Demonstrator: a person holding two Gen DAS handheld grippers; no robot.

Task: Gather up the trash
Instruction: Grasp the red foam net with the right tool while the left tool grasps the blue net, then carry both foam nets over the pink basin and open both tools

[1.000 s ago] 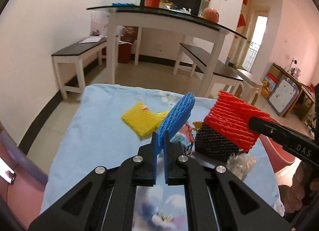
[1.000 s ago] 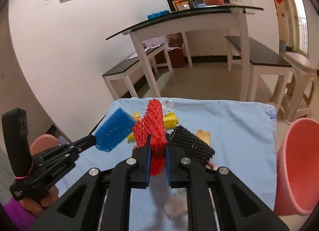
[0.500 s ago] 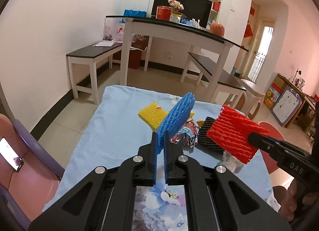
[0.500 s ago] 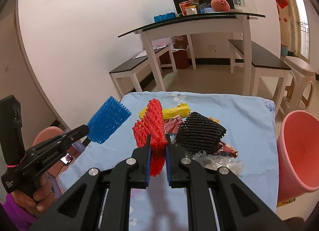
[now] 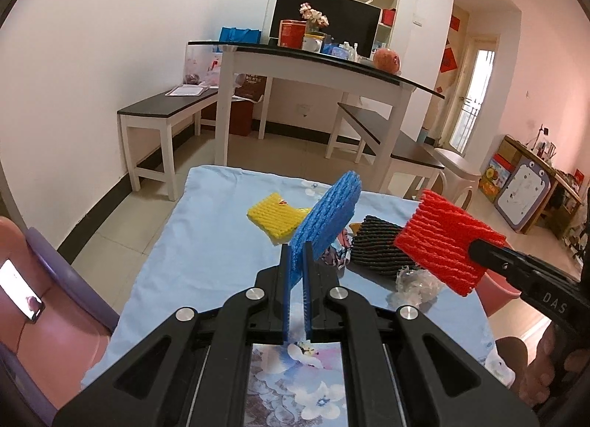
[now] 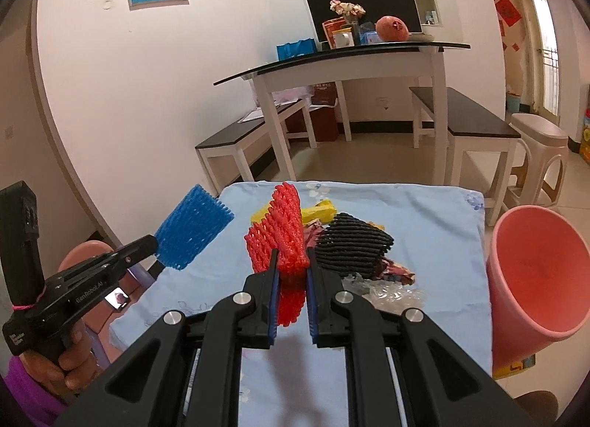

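Note:
My left gripper [image 5: 296,255] is shut on a blue foam net [image 5: 328,215], held above the table; it also shows in the right wrist view [image 6: 193,226]. My right gripper [image 6: 291,261] is shut on a red foam net [image 6: 282,231], also seen in the left wrist view [image 5: 446,240]. On the light blue tablecloth [image 5: 206,242] lie a yellow foam net [image 5: 274,217], a black foam net [image 6: 352,244], a printed wrapper [image 5: 337,252] and crumpled clear plastic [image 6: 391,292].
A pink bin [image 6: 534,276] stands at the table's right edge. A pink and purple chair [image 5: 44,301] with a phone [image 5: 20,288] is on the left. Behind stand a white table [image 5: 313,69], benches and a stool [image 6: 538,154].
Both grippers have drawn back and risen with their nets. More of the table and the pink bin shows now. The trash on the cloth has not moved.

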